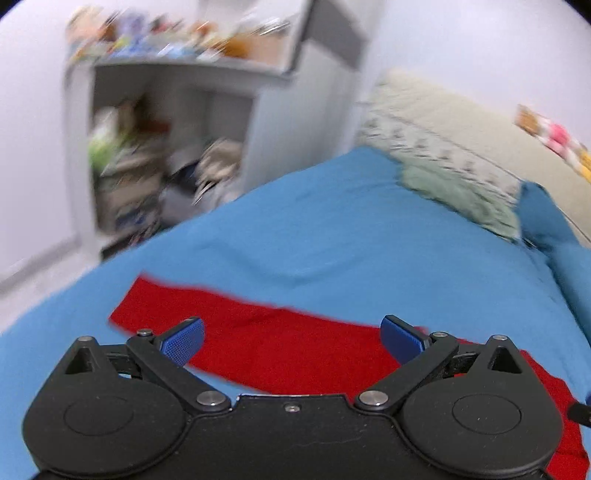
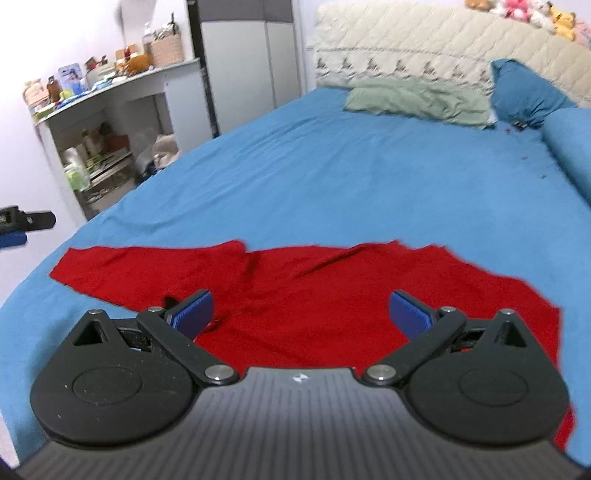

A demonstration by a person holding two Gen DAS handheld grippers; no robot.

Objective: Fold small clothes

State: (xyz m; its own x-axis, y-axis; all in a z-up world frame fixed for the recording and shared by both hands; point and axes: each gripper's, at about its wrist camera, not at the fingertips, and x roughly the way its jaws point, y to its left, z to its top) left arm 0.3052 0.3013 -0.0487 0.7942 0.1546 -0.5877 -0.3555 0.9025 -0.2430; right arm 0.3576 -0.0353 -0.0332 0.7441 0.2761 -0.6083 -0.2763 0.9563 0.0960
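A red garment (image 2: 303, 295) lies spread flat on the blue bed sheet (image 2: 351, 177), one sleeve stretched to the left. My right gripper (image 2: 301, 314) is open and empty, hovering over the garment's middle. My left gripper (image 1: 291, 341) is open and empty above the garment's left sleeve (image 1: 258, 332); the left wrist view is motion-blurred. The left gripper's tip also shows at the left edge of the right wrist view (image 2: 22, 223).
A green pillow (image 2: 417, 98) and blue pillows (image 2: 524, 92) lie at the quilted headboard (image 2: 424, 40). A cluttered white shelf desk (image 2: 110, 122) and a grey wardrobe (image 2: 251, 59) stand left of the bed. Plush toys (image 2: 532, 14) sit on the headboard.
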